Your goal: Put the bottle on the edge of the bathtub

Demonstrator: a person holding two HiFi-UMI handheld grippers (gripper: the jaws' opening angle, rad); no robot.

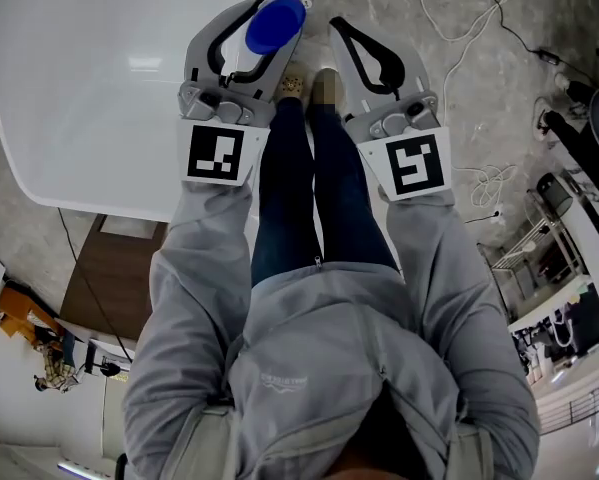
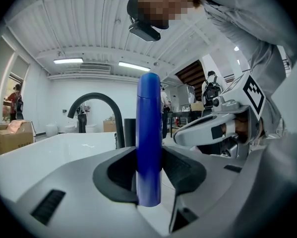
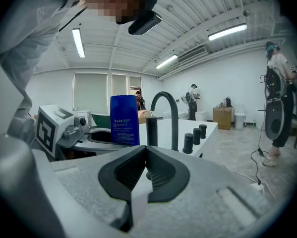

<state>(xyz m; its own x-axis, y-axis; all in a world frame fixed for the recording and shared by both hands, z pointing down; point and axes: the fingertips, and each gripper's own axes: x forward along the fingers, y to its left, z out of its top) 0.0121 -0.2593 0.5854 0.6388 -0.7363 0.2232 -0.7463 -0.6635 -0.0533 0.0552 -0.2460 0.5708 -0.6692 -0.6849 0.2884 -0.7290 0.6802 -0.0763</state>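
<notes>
**Blue bottle held, not yet on the bathtub edge**
The white bathtub [image 1: 89,168] lies at left. By its near corner the left gripper [image 1: 271,30] pinches the upright blue bottle [image 2: 149,138], apparently not resting on the rim. The right gripper [image 3: 146,155] is pressed together and empty. Setting down and letting go remain.

Glossy blue plastic bottle [image 2: 149,113] above a smooth, glossy white bathtub [image 1: 89,98] with a matt black tap [image 3: 175,125]. The left gripper [image 2: 149,155] and right gripper [image 3: 145,152] have matt grey plastic shells and dark ribbed pads. Sleeves [image 1: 194,268] are soft grey cloth; the floor [image 1: 459,118] is mottled grey.
</notes>
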